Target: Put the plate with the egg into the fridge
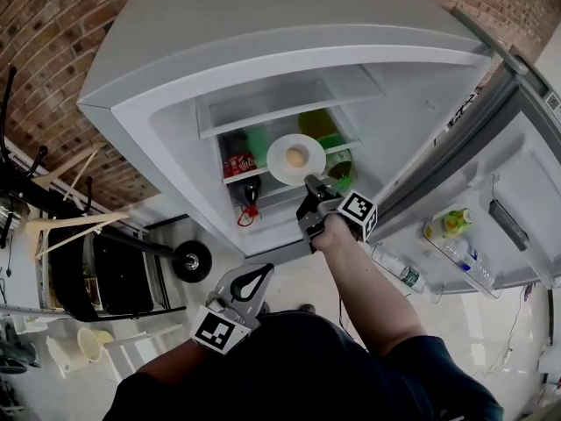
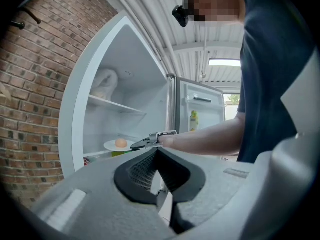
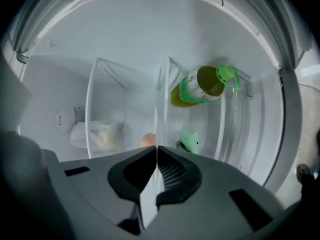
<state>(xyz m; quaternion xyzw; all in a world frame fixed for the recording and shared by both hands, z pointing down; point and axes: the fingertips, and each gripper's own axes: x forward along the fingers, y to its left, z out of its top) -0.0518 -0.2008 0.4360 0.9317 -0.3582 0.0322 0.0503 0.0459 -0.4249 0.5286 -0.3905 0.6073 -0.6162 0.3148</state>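
Observation:
A white plate (image 1: 282, 169) carrying a brown egg (image 1: 297, 157) hangs inside the open fridge (image 1: 175, 95), over a glass shelf. My right gripper (image 1: 312, 182) is shut on the plate's near rim, with the arm reaching in from below. In the right gripper view the plate (image 3: 149, 196) shows edge-on between the jaws of the right gripper (image 3: 156, 148), and the egg (image 3: 147, 140) peeks just above them. The left gripper view shows the plate (image 2: 111, 146), the egg (image 2: 120, 143) and the right gripper (image 2: 135, 145) from the side. My left gripper (image 1: 263, 272) hangs back near my body, shut and empty (image 2: 157, 150).
A bottle with a green cap (image 3: 202, 84) and a pale bag (image 3: 97, 135) sit in the fridge. Red cans (image 1: 238, 164) stand left of the plate. The open door at right holds bottles (image 1: 451, 222). A black wheeled cart (image 1: 191, 261) stands left, before the brick wall.

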